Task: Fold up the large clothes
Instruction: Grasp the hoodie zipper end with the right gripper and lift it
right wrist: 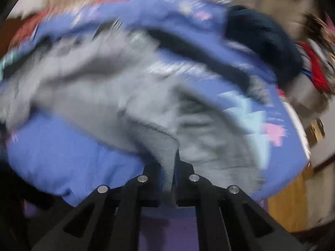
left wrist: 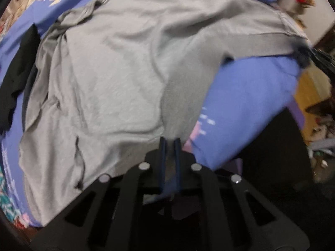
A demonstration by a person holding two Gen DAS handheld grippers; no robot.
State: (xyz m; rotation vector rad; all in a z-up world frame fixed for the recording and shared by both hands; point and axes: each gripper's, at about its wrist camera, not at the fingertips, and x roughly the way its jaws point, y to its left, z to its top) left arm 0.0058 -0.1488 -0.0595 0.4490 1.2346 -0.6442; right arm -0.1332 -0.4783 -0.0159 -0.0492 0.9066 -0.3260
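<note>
Both fingers clamped on soft grey garment [left wrist: 117, 79] hem at bed [left wrist: 251, 96] near edge; blue bedspread bare rightward.

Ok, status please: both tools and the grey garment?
Left tool shut on grey garment hem. Right tool shut on it too. Black cloth beside, on blue bedspread.

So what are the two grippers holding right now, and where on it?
Both pinch the grey garment at its near edge: left gripper on a ribbed hem strip, right gripper on a bunched fold.
</note>
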